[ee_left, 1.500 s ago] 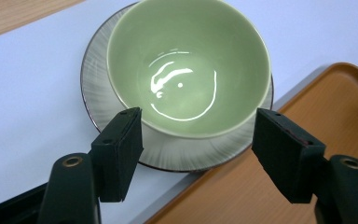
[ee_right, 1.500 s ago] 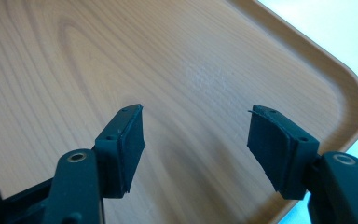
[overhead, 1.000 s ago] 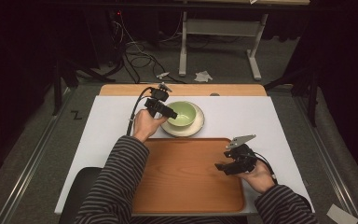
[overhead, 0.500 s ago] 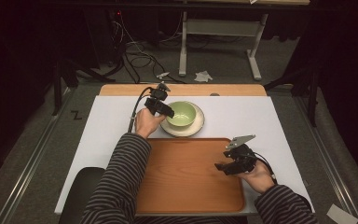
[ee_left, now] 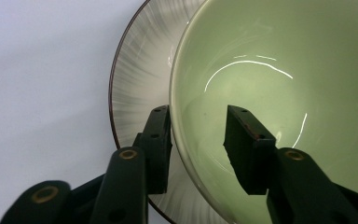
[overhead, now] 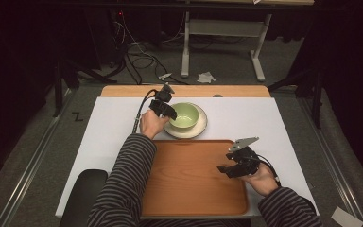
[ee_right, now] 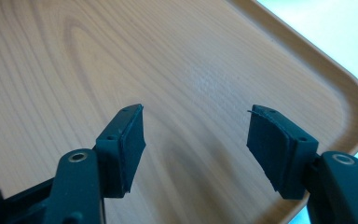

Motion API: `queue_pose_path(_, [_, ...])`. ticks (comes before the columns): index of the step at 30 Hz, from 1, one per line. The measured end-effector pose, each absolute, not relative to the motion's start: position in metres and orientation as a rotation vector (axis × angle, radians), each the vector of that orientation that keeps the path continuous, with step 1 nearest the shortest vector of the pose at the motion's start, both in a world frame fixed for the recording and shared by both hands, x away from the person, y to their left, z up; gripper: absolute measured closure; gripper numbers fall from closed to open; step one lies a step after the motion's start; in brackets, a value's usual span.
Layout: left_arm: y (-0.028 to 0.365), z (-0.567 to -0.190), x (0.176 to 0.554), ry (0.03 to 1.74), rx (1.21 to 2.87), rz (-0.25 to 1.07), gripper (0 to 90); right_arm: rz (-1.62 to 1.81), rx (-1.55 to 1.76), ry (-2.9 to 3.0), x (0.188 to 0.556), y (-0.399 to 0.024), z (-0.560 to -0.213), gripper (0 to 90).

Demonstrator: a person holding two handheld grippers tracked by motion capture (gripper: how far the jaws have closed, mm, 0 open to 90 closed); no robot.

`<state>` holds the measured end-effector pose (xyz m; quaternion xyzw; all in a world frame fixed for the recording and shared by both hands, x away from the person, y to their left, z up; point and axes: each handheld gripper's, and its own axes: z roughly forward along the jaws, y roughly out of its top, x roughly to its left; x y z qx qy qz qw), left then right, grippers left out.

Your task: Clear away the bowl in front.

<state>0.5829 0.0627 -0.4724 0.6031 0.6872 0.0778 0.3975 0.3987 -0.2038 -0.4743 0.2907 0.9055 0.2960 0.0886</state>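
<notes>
Bowl (overhead: pixel 184 115), pale green and glossy, is sitting on a cream ribbed plate (overhead: pixel 196 134) on the white table surface (overhead: pixel 246 116), just beyond the far edge of the wooden tray (overhead: pixel 189 182). In the left gripper view the bowl (ee_left: pixel 279 88) is seen close, with the plate (ee_left: pixel 137 88) and its dark rim line showing past the bowl's edge.

Left gripper (overhead: pixel 169 112) is straddling the near-left rim of the bowl: in its own view (ee_left: pixel 198 140) one jaw is lying outside the wall, over the plate, and the other is standing inside the bowl. A gap is showing between the inner jaw and the wall; the jaws are part-way closed and not clamped on the rim. The left hand (overhead: pixel 152 124) is resting beside the plate, striped sleeve (overhead: pixel 127 179) crossing the tray's left edge.

Right gripper (overhead: pixel 227 169) is hanging over the right part of the tray, held by the right hand (overhead: pixel 261 178). In its own view (ee_right: pixel 196 133) the jaws are standing wide apart, holding nothing, with bare wood grain and the tray's raised rim (ee_right: pixel 345 84) beneath.
</notes>
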Motion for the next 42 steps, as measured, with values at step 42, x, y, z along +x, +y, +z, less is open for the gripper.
queue_pose_path(42, [0.0652,-0.4722,0.5901,1.776,1.458,0.126,84.2,0.886,0.886,2.691,0.3994,-0.2054,-0.4738,37.9])
